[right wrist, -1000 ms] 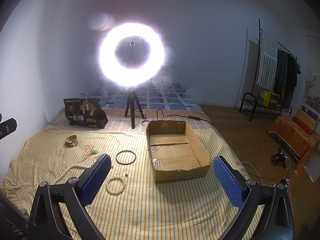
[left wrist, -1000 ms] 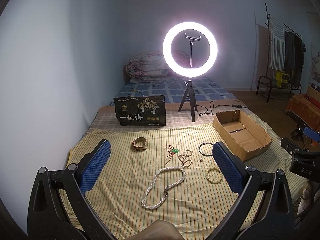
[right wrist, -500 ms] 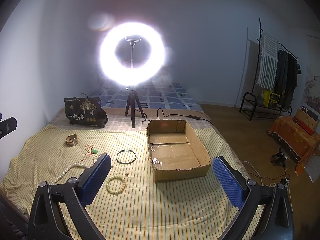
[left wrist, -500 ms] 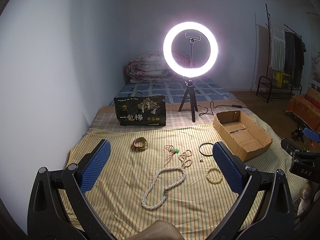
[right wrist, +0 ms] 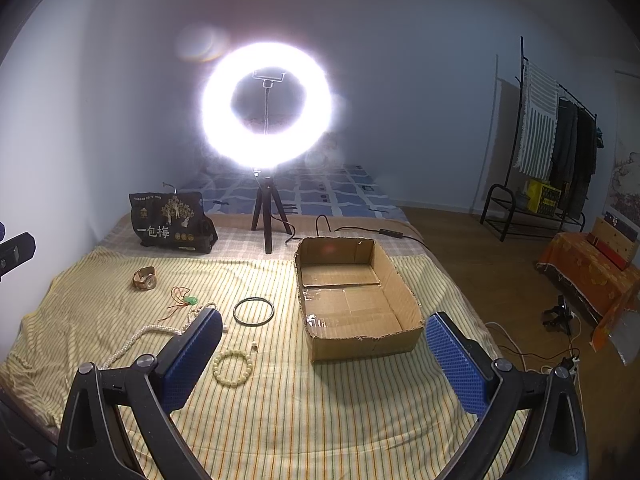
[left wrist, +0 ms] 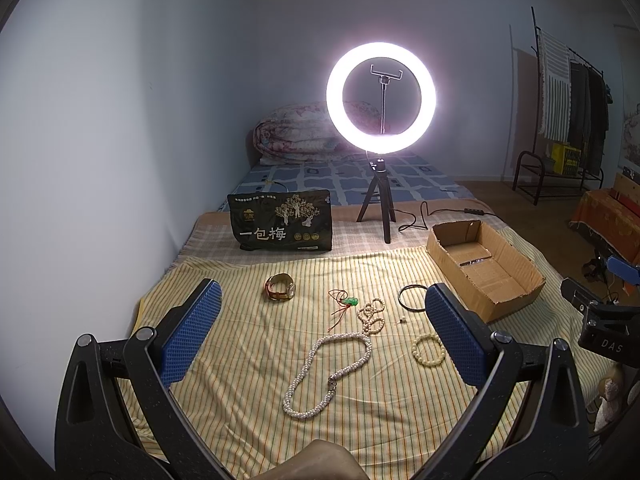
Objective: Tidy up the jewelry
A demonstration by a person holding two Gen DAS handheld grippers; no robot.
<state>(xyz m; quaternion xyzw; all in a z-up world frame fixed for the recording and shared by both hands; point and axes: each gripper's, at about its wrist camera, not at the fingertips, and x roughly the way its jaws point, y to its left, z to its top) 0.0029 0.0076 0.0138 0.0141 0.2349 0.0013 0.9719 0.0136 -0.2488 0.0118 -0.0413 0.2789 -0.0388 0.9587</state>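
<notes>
Jewelry lies on a yellow striped cloth (left wrist: 248,360): a long pearl necklace (left wrist: 320,376), a cream bead bracelet (left wrist: 427,349), a black ring bangle (left wrist: 412,298), a small bead string (left wrist: 372,316), a green pendant on red cord (left wrist: 350,301) and a watch (left wrist: 280,287). An open cardboard box (right wrist: 356,300) stands at the right. My left gripper (left wrist: 320,332) is open and empty, above the near edge. My right gripper (right wrist: 324,356) is open and empty, in front of the box; the bracelet (right wrist: 233,368) lies by its left finger.
A lit ring light on a tripod (left wrist: 380,100) stands behind the cloth, its cable (right wrist: 360,228) trailing right. A black snack bag (left wrist: 282,226) stands at the back left. A wall runs along the left. A clothes rack (right wrist: 556,148) and floor are to the right.
</notes>
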